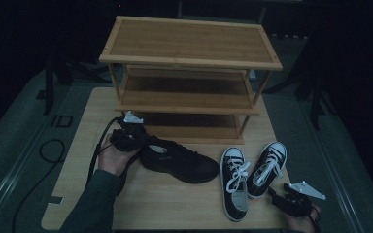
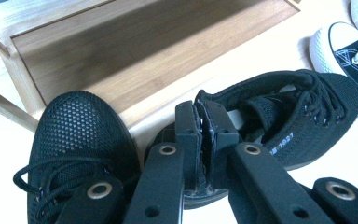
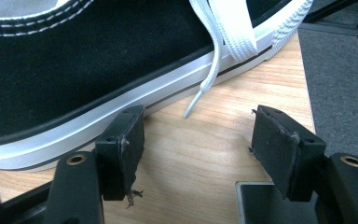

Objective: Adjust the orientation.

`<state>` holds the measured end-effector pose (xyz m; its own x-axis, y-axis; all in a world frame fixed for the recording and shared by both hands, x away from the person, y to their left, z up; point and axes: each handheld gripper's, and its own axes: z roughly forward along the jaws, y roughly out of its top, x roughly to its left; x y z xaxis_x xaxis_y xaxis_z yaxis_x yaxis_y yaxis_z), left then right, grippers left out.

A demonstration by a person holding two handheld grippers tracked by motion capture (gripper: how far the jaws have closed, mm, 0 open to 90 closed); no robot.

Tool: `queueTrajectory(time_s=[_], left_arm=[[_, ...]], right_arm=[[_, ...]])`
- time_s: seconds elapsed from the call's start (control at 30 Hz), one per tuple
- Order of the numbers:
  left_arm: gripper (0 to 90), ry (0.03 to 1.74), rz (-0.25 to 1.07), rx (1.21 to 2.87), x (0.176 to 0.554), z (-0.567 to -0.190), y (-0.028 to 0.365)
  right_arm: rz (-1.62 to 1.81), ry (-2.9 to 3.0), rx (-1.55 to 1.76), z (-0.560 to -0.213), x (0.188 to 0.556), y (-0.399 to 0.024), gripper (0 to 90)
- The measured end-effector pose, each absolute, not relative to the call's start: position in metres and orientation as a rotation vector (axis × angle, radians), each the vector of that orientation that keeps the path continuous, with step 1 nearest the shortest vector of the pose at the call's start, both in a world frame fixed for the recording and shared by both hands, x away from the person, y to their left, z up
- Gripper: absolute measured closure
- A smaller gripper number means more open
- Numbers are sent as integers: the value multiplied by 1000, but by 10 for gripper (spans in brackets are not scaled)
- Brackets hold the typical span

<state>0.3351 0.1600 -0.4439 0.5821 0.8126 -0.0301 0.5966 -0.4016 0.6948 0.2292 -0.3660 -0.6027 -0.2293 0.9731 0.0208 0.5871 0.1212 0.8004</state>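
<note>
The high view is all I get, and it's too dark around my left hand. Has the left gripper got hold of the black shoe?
Observer: Yes. The left gripper is shut on the black shoe, pinching its heel rim.
Operator: Anything else close to it?
Observer: A second black shoe lies beside the jaws, toe toward the rack.
Operator: And the right gripper?
Observer: The right gripper is open with nothing between its jaws. The sneaker lies just beside one jaw.
</note>
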Motion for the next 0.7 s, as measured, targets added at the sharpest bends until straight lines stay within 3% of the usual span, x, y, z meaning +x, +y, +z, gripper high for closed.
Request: queueTrajectory(time_s=[0.7], left_arm=[[862, 1132, 334, 2104, 311, -451, 175]], right_arm=[[960, 1880, 1505, -603, 229, -366, 339]])
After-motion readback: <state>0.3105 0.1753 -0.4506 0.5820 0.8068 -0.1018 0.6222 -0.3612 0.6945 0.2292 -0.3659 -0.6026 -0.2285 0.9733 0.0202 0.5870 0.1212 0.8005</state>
